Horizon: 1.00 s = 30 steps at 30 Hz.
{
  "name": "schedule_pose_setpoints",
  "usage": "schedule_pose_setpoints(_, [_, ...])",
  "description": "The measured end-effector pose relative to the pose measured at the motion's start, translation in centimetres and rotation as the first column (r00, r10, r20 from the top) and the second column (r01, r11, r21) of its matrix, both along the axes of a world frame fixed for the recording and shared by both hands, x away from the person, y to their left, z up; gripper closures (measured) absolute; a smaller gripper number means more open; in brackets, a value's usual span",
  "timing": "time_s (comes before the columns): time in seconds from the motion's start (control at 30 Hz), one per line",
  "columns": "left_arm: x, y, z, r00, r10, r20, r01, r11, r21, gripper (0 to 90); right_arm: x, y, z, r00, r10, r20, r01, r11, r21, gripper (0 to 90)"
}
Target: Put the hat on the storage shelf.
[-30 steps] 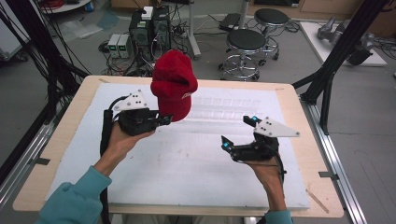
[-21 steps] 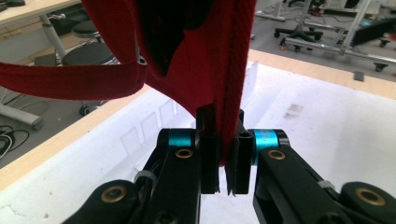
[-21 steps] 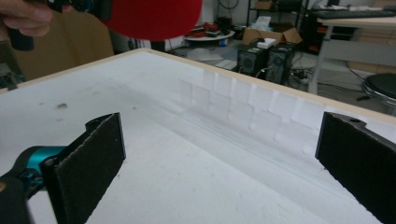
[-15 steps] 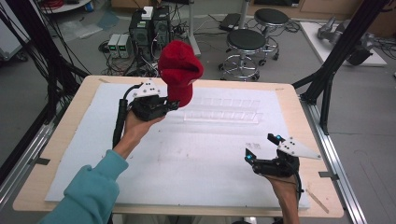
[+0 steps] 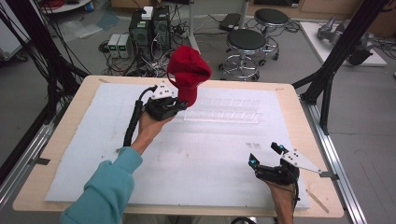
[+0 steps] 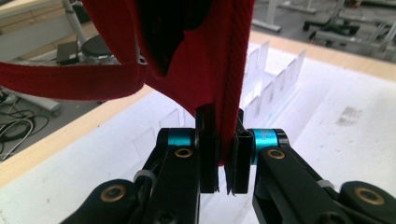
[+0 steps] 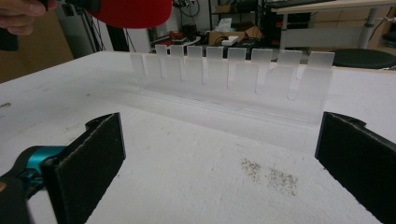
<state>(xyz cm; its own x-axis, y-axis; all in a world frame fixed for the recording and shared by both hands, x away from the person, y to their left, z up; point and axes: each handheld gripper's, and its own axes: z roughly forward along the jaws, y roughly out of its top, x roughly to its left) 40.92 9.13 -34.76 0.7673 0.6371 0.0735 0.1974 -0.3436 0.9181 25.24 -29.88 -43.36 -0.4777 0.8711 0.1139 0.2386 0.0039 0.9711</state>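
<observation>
Red cap [image 5: 188, 72] pinched in your left gripper [image 5: 180, 103], held above the clear rack [image 5: 223, 111]; your right gripper [image 5: 266, 161] sits spread wide near the surface [image 5: 84, 140].

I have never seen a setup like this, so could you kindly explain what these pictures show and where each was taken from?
There is no robot here: a person holds a hand-operated gripper in each hand. The high view looks down on a table covered with a white sheet. The other two pictures come from cameras riding on the grippers, looking along their black jaws. The left gripper is shut on a red cap, lifted above the table. The right gripper is open and empty, near the front edge. On the sheet stands a clear plastic rack with a row of upright tabs.
</observation>
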Motion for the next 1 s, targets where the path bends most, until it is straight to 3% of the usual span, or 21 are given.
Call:
schedule_pose_setpoints(0.07, [0.1, -0.1, -0.3, 1.0000, 0.005, 0.001, -0.005, 0.9999, 0.015, 85.3, -0.1, -0.1, -0.3, 0.9999, -0.010, 0.004, 0.010, 1.000, 0.005, 0.5])
schedule_pose_setpoints(0.17, [0.4, -0.1, -0.9, 0.9997, 0.023, -0.004, -0.023, 0.9997, 0.000, 85.3, -0.3, -0.3, -0.8, 0.9995, -0.018, 0.027, 0.017, 1.000, 0.026, 0.5])
schedule_pose_setpoints(0.33, [0.5, -0.2, -1.9, 0.9978, 0.064, -0.016, -0.064, 0.9976, 0.026, 85.3, -0.2, -0.5, -1.6, 0.9989, -0.030, 0.036, 0.028, 0.999, 0.046, 0.5])
schedule_pose_setpoints(0.43, [0.4, -0.3, -2.1, 0.9972, 0.073, -0.020, -0.072, 0.9973, 0.012, 85.2, -0.1, -0.4, -1.6, 0.9985, -0.035, 0.042, 0.033, 0.998, 0.045, 0.5])
schedule_pose_setpoints(0.77, [0.5, -1.1, -2.8, 0.9959, 0.088, -0.020, -0.087, 0.9946, 0.056, 85.3, 0.3, -0.3, -1.7, 0.9978, -0.038, 0.053, 0.036, 0.998, 0.053, 0.5])
schedule_pose_setpoints(1.0, [0.5, -1.4, -2.9, 0.9943, 0.101, -0.034, -0.100, 0.9942, 0.039, 85.2, 0.3, -0.3, -1.7, 0.9981, -0.037, 0.049, 0.035, 0.998, 0.054, 0.5])
